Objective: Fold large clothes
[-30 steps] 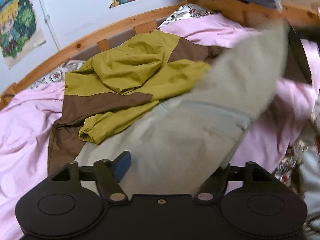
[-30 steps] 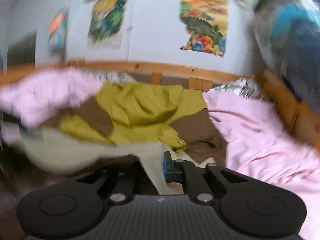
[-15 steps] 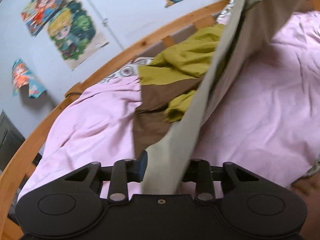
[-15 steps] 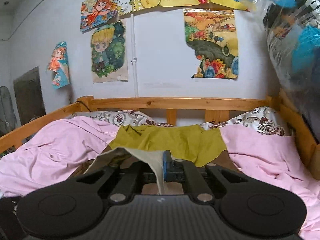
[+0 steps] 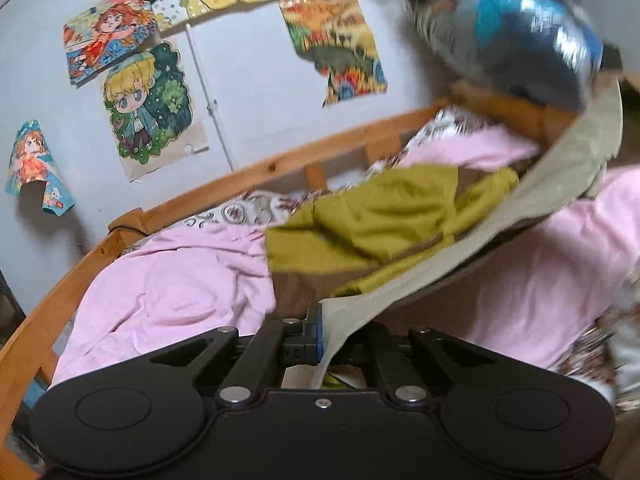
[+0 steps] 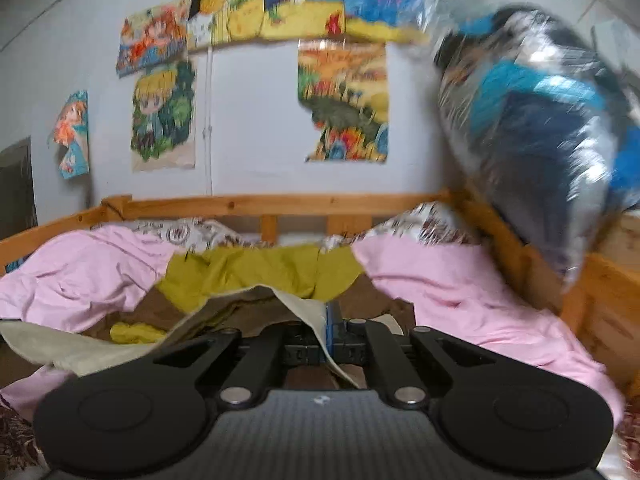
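Observation:
A large beige garment hangs stretched in the air between both grippers, above the bed. My left gripper is shut on one edge of it; the cloth runs up to the right. My right gripper is shut on another edge; the beige garment sags away to the left. An olive and brown jacket lies crumpled on the pink sheet behind the garment, also in the right wrist view.
A pink sheet covers the bed. A wooden bed rail runs along the wall and down the right side. A plastic bag of dark and blue things hangs at the right. Posters hang on the wall. Patterned pillows lie by the rail.
Both grippers have risen and tilted up toward the wall, still holding the beige garment. The garment now hangs as a slack band between them instead of a steep sheet.

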